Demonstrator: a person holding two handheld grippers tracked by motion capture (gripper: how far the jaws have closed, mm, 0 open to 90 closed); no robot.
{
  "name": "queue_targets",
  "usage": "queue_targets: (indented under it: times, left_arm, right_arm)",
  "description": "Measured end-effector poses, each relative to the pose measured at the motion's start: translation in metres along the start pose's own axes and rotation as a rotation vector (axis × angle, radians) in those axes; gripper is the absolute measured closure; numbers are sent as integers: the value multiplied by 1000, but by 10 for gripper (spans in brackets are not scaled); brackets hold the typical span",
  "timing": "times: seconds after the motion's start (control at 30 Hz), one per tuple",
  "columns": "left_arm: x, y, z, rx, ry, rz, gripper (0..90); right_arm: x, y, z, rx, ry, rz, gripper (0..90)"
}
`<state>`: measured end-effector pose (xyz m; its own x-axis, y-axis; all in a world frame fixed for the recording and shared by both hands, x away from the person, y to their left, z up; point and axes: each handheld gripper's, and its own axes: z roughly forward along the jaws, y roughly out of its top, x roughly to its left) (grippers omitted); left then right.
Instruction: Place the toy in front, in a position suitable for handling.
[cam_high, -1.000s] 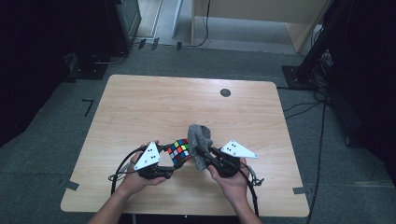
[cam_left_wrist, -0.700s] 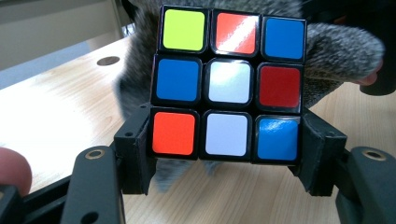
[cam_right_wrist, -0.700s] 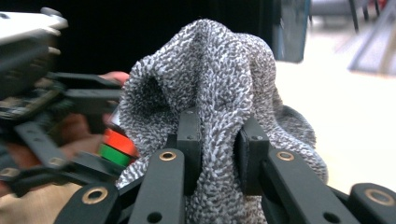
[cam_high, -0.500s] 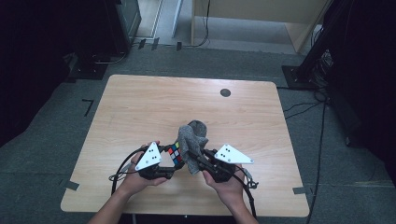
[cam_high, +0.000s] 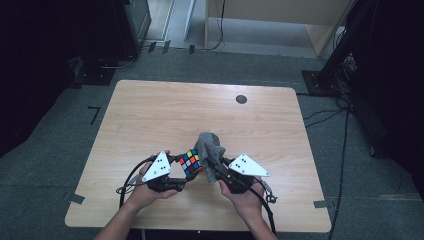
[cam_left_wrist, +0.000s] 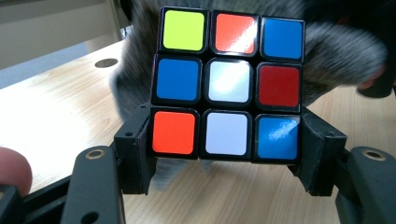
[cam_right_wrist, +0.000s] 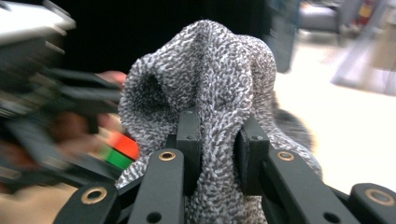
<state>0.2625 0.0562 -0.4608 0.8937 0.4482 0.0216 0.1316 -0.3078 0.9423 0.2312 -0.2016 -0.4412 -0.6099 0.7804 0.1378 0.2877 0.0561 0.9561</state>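
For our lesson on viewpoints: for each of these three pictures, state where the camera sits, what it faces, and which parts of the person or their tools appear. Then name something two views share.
High view: fixed above the person's side, looking forward and down on the table; both forearms, left claw and right claw show.
Left gripper view: rides the left claw, facing the colour cube clamped between its jaws; a fingertip shows at the lower left.
Right gripper view: rides the right claw, facing the grey cloth pinched between its jaws.
Shared: cube and cloth appear in both gripper views.
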Motion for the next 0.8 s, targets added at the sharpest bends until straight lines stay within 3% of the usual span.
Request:
queue_targets:
  times: [0.07, 0.2, 0.23, 0.3, 0.37, 0.4, 0.47, 0.57, 0.6, 0.67, 0.7, 0.77, 0.8]
  left_arm:
    - [1, 0, -1, -9, -9, -5, 342]
    - [-1, -1, 2, 9, -7, 10, 342]
    - [-1, -1, 1, 10, -10, 5, 342]
    - [1, 0, 0, 3, -17, -11, 341]
    - [3, 0, -3, -17, -26, -32, 342]
    - [4, 0, -3, -23, -28, -35, 342]
    - [3, 0, -3, -21, -17, -22, 342]
    - [-1, -2, 2, 10, -12, 3, 342]
    - [-2, -2, 3, 13, -11, 7, 342]
    - [-1, -1, 2, 7, -17, -2, 342]
    - [-1, 0, 1, -2, -19, -8, 342]
    - [1, 0, -1, -12, -21, -17, 342]
    - [1, 0, -1, -13, -23, -15, 342]
  right_arm:
    - [-4, -1, -1, -8, 17, 55, 758]
    - [10, 7, -5, -62, 128, 38, 753]
    - [13, 8, -4, -60, 109, -4, 753]
    - [11, 6, -4, -57, 98, -3, 753]
    - [-1, 1, -1, -21, 36, 14, 756]
    - [-6, -2, -1, -9, 24, 46, 756]
    - [-9, -3, -3, -18, 44, 87, 756]
    - [5, 5, -4, -52, 121, 39, 753]
    - [9, 7, -4, -52, 125, 13, 754]
    - [10, 7, -4, -45, 108, -2, 752]
    - [6, 6, -3, -45, 104, 13, 752]
    - [-3, 1, -2, -10, 49, 38, 754]
    - [-6, 0, -1, -5, 49, 60, 753]
